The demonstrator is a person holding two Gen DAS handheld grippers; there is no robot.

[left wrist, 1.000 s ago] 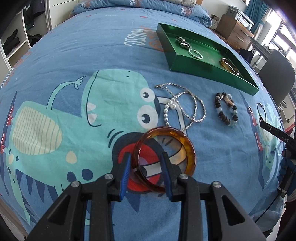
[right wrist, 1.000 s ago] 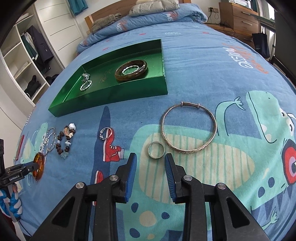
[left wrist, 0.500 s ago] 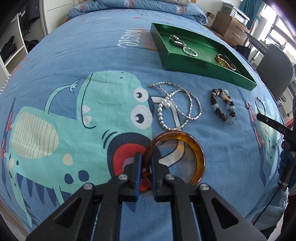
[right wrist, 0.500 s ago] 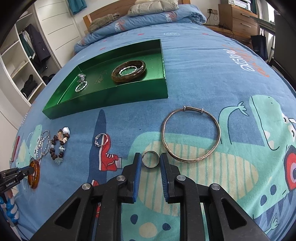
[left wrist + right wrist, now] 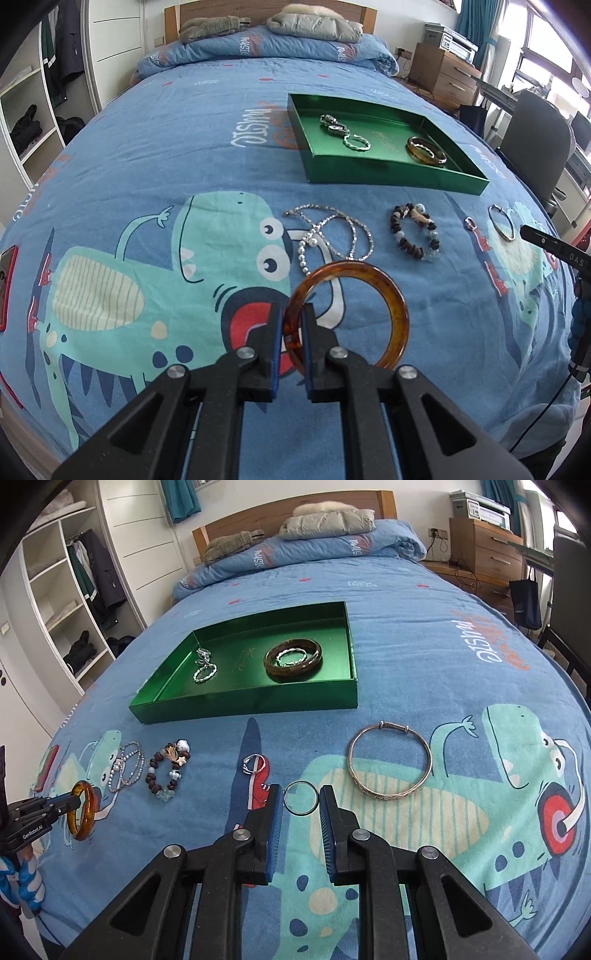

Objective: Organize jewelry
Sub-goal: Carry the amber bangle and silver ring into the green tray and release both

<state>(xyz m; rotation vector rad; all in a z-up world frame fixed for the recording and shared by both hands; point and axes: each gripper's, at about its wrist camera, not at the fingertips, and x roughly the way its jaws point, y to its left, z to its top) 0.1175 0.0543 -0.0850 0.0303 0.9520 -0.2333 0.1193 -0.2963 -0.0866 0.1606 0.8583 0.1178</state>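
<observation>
My left gripper (image 5: pixel 293 314) is shut on the near rim of an amber bangle (image 5: pixel 399 314), held tilted above the blue dinosaur bedspread. From the right wrist view this bangle (image 5: pixel 83 810) hangs at the far left in the left gripper (image 5: pixel 70 803). My right gripper (image 5: pixel 301 794) is shut on a thin plain silver ring (image 5: pixel 301 782), with both pads against its sides. A green tray (image 5: pixel 388 173) lies further up the bed; the same tray (image 5: pixel 251 705) holds a brown bangle (image 5: pixel 293 668) with a twisted silver ring inside it, and small silver pieces (image 5: pixel 205 672).
On the bedspread lie a large silver bangle (image 5: pixel 393 726), a small stone ring (image 5: pixel 255 764), a beaded bracelet (image 5: pixel 151 779) and silver necklaces (image 5: pixel 127 770). Shelves and a wardrobe stand left of the bed; a drawer unit and a chair stand to its right.
Both grippers have closed: the left on the amber bangle, the right on the small silver ring. Both have since risen, taking the bangle and the ring off the bedspread.
</observation>
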